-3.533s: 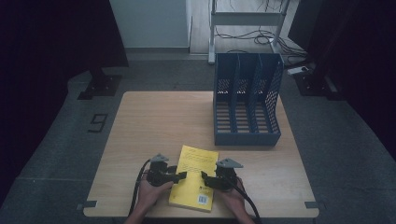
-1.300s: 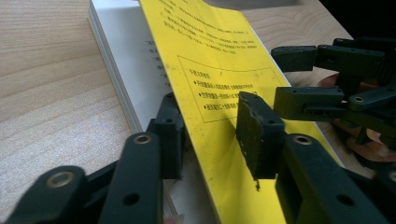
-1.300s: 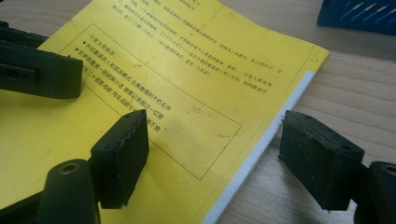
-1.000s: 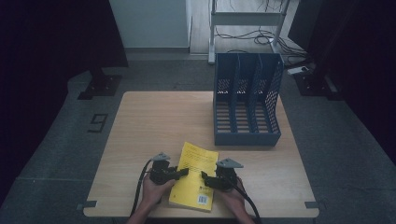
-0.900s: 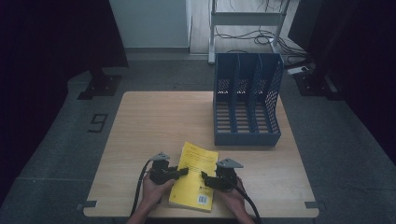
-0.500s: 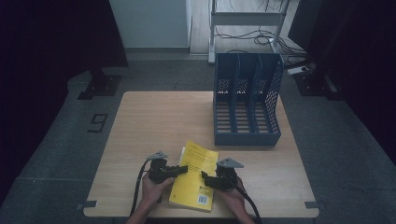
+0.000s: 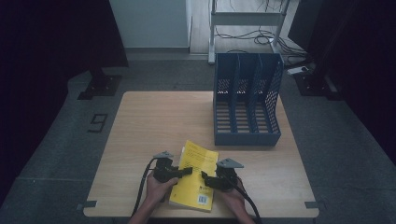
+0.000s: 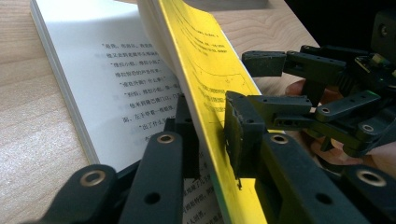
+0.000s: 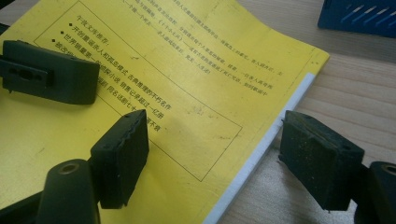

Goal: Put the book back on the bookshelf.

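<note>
Underneath, matte yellow cover [image 8: 205,70], flat white pages [image 8: 107,79].

Light wooden table [image 7: 154,121], yellow book [image 7: 196,175] near its front edge, blue file rack [image 7: 246,105] far right

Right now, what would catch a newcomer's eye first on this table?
The bright yellow book at the table's near edge, between two hand-held grippers. The left gripper has its fingers closed on the lifted cover and some pages, baring a printed page beneath; its jaws have just been closing. Behind, at the far right, stands a blue file rack.
</note>
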`<state>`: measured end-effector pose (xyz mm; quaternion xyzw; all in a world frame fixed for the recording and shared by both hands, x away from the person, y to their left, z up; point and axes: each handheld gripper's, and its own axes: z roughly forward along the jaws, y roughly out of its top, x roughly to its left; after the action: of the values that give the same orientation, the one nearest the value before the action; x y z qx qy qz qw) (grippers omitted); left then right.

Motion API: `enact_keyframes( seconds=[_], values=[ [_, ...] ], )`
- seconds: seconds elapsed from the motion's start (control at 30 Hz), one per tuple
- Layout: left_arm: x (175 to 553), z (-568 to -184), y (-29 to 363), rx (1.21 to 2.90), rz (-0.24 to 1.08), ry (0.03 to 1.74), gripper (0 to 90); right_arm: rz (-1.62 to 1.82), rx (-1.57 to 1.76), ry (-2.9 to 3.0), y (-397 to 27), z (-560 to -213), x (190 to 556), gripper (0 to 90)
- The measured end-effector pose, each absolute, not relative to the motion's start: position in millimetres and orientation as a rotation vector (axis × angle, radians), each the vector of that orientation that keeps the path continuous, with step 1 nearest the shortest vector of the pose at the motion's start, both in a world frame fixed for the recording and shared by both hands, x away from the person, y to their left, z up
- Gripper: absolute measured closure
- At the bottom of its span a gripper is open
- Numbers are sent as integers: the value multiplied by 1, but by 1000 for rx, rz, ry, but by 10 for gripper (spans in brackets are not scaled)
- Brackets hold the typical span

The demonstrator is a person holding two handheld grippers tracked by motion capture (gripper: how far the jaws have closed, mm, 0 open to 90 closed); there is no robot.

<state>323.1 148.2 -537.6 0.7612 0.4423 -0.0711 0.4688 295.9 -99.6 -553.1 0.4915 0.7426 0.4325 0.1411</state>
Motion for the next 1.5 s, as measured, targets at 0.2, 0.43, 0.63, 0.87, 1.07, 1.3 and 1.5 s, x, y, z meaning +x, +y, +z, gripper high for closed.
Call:
enact_keyframes(
  seconds=[0.2, 0.43, 0.63, 0.87, 1.07, 1.3, 1.5],
  values=[
    [322, -535, 149, 1845, -180, 1076, 810, 1260, 1402, 2157, -101, -553, 296, 237],
    [319, -533, 149, 1813, -167, 1065, 832, 1245, 1374, 2159, -102, -551, 295, 192],
    [320, -533, 151, 1770, -204, 1071, 844, 1253, 1382, 2165, -104, -549, 294, 177],
    [324, -533, 153, 1688, -295, 1086, 859, 1281, 1380, 2166, -105, -546, 291, 177],
    [324, -528, 154, 1660, -326, 1071, 869, 1296, 1379, 2152, -107, -543, 289, 176],
    [323, -522, 153, 1646, -330, 1054, 869, 1326, 1381, 2127, -113, -539, 287, 178],
    [322, -514, 154, 1630, -333, 1028, 870, 1346, 1363, 2118, -114, -537, 284, 178]
  ],
)
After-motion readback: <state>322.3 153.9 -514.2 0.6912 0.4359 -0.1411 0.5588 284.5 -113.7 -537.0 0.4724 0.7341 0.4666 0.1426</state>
